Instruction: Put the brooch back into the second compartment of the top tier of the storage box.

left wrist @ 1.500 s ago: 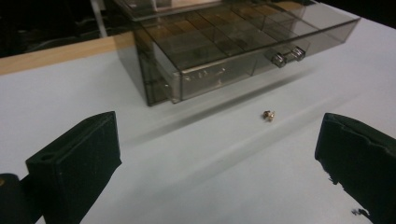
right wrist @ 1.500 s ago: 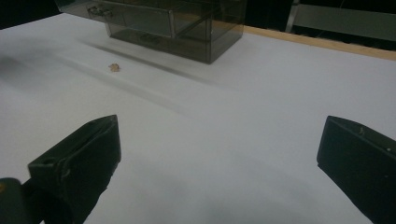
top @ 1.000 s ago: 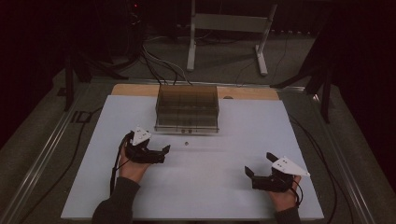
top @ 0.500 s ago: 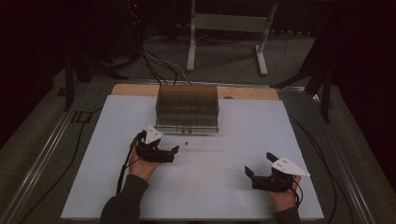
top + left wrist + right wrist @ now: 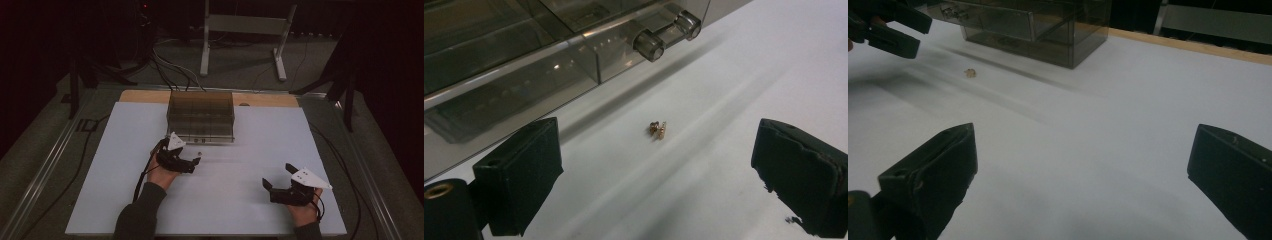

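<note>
Where the forearms enter at the bottom of the high view, the right gripper (image 5: 276, 176) sits at lower right, a black body topped by a pale three-cornered plate, its jaws spread apart over bare sheet. In the right gripper view those jaws are blocky, matte black pads standing wide at the lower corners, nothing between them.

Left of centre in the high view, the left gripper (image 5: 197, 160) lies farther up the table (image 5: 260, 150), whose top is a smooth, white, dull sheet with a wooden strip along its far edge. Its jaws are also apart; in the left gripper view they are squared, rubbery-looking black pads at lower left and lower right, the right one chipped along its edge.

Between and just beyond them lies the stud (image 5: 658, 129), a tiny, shiny gold-coloured metal piece, resting on the sheet at mid frame, untouched.

Beyond it, near the top of that view, stands the drawer box (image 5: 524, 55), smoky translucent plastic with flat glossy fronts and round clear knobs (image 5: 650, 44). In the high view it is a squat rectangular block at upper centre.
</note>
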A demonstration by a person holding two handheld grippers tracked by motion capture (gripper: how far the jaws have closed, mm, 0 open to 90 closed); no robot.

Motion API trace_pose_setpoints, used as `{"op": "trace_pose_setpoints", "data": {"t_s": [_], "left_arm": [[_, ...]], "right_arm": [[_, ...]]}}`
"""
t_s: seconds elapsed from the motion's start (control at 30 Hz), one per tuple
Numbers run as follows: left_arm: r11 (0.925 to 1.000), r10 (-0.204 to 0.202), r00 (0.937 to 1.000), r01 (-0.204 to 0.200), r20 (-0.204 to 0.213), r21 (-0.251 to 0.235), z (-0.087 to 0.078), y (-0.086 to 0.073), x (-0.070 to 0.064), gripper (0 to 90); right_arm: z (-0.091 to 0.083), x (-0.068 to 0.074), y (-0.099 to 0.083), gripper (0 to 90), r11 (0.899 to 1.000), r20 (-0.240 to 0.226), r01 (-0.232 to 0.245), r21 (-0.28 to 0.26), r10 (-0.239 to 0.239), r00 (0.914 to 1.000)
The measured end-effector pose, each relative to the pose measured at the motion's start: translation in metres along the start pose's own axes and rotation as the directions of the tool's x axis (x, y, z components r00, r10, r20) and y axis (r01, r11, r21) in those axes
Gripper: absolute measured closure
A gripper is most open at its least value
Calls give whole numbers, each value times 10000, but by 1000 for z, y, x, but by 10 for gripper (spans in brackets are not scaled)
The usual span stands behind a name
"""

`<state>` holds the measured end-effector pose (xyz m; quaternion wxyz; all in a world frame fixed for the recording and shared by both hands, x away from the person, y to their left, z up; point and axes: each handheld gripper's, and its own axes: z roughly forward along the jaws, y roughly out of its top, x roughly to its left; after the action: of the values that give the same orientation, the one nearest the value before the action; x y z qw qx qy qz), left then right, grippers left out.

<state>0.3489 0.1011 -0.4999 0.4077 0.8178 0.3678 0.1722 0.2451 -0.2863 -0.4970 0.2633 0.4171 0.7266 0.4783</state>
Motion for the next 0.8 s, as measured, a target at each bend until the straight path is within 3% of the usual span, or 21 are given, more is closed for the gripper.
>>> {"op": "trace_pose_setpoints", "data": {"t_s": [0.3, 0.6, 0.8], "left_arm": [[9987, 200, 9995, -210, 227, 463, 17, 1, -4, 82], [9942, 271, 9992, -299, 285, 1035, 32, 4, -2, 162], [9912, 402, 9990, -374, -199, 1267, 41, 6, -4, 306]], "right_arm": [[0, 0, 0, 2, 10000, -2, 18, -3, -18, 10000], [0, 0, 0, 2, 10000, -20, 11, 11, -11, 10000], [0, 0, 0, 2, 10000, -25, 6, 12, -6, 10000]]}}
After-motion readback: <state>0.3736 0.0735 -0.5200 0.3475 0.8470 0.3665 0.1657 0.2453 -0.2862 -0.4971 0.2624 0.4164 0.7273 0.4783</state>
